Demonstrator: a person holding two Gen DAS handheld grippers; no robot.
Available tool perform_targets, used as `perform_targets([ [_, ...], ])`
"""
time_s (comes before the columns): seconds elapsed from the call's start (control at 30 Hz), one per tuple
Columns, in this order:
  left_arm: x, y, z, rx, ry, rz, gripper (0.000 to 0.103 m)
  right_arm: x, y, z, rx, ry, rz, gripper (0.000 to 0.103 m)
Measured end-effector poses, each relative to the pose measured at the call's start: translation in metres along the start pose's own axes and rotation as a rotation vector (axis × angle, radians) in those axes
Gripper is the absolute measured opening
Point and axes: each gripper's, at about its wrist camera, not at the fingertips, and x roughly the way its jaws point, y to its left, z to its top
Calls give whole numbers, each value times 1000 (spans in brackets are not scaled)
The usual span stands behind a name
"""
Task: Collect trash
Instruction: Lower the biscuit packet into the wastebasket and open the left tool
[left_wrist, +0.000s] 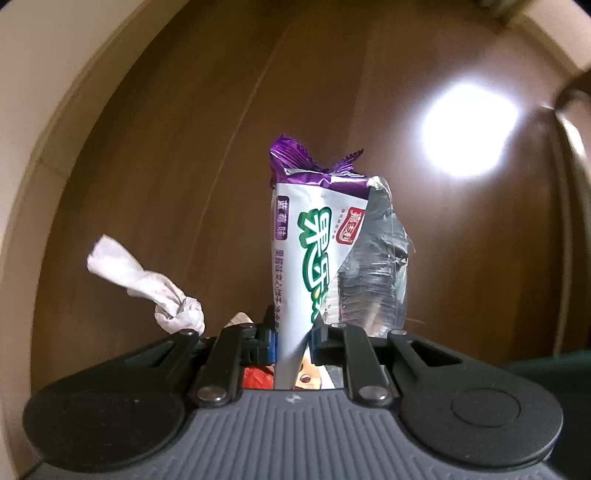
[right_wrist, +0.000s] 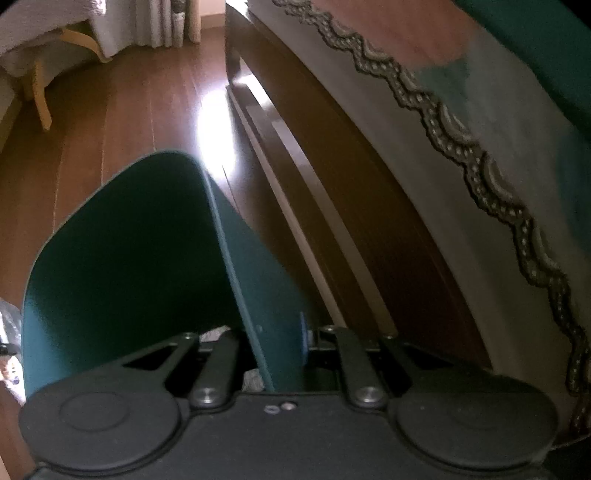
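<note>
Snack wrapper (left_wrist: 314, 251), white with a purple crimped end and torn silver foil along one side, stands straight ahead of the left gripper (left_wrist: 293, 334), pinched at its lower end between the nearly closed jaws and hanging clear of the wooden floor (left_wrist: 184, 147). Only the left wrist view shows this wrapper in full; it also shows a twisted white tissue (left_wrist: 147, 284) lying on the floor beyond the gripper's left finger. Right wrist view shows neither clearly. There the right gripper (right_wrist: 280, 343) is clamped narrow on the edge of a dark green bin (right_wrist: 129, 258), whose wall rises ahead and to the left of the fingers. A bed frame (right_wrist: 332, 206) with a patterned cover runs past on the right.
</note>
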Motion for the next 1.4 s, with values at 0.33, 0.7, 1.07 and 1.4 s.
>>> perform_targets([
  [0.33, -147, -65, -40, 272, -146, -193, 15, -4, 23, -3, -112, -32, -7, 11],
  [0.7, -168, -174, -100, 548, -77, -323, 15, -3, 48, -8, -185, -20, -14, 10],
  [1.07, -83, -244, -103, 562, 67, -242, 15, -8, 53, -15, -229, -34, -2, 10],
  [1.4, -75, -243, -105, 570, 44, -266, 26, -10, 56, -13, -233, -37, 7, 10],
])
